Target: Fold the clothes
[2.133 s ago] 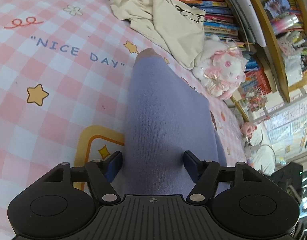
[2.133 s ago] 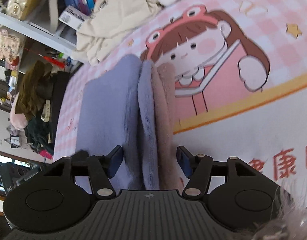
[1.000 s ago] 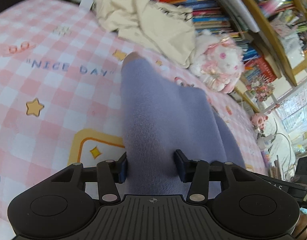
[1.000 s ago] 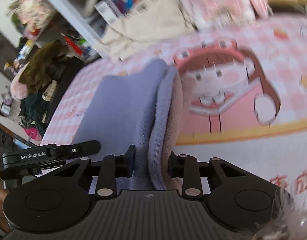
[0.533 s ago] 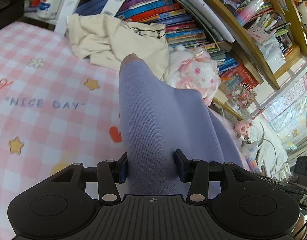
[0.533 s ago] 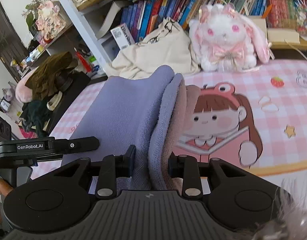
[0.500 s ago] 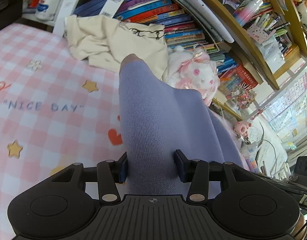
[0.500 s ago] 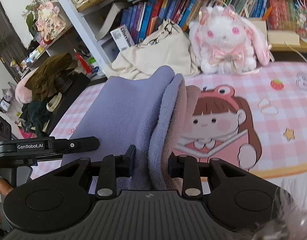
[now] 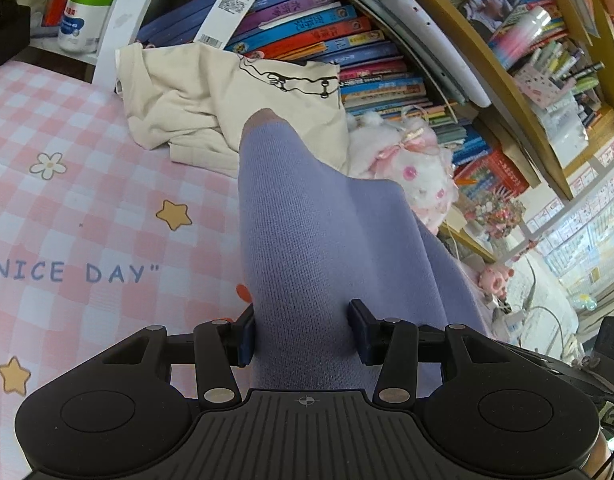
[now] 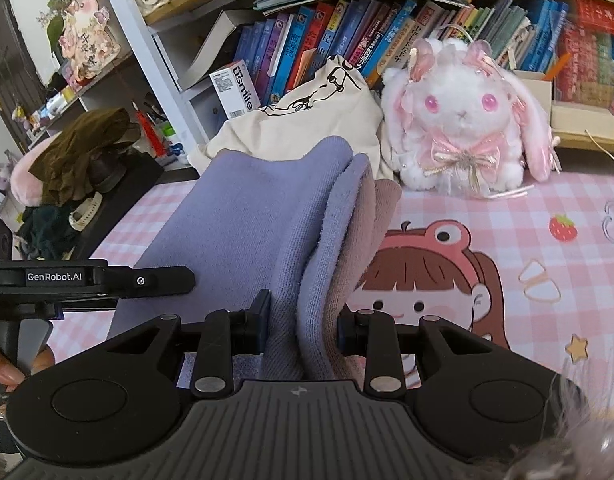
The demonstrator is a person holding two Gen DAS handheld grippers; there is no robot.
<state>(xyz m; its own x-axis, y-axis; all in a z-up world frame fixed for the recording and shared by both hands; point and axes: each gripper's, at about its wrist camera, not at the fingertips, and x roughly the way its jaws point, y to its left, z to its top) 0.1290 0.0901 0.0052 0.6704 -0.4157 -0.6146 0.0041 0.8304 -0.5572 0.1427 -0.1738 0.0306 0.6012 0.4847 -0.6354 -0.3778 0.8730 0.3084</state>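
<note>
Work surface: a pink-and-white checked bed cover (image 9: 87, 208) is lying under both grippers, printed with stars, a flower, a strawberry and a cartoon girl in a frog hat (image 10: 427, 280). Lettering on it is reading "NICE DAY" (image 9: 71, 272).

Room: a bookshelf (image 10: 347, 40) packed with books is running along the far edge of the bed. A cream garment (image 9: 211, 96) with a black line print is lying crumpled against it, just beside a white-and-pink plush rabbit (image 10: 463, 120). A small box (image 10: 237, 90) on the shelf is reading "usmile".

Left gripper (image 9: 303, 336): its fingers are clamping a folded lavender knit garment (image 9: 307, 240), which is hanging raised off the cover.

Right gripper (image 10: 303, 326): its fingers are pinching the same garment's layered edge, a pinkish lining showing. The left unit, seen from the right wrist, is bearing a "GenRobot.AI" label (image 10: 54, 277).
</note>
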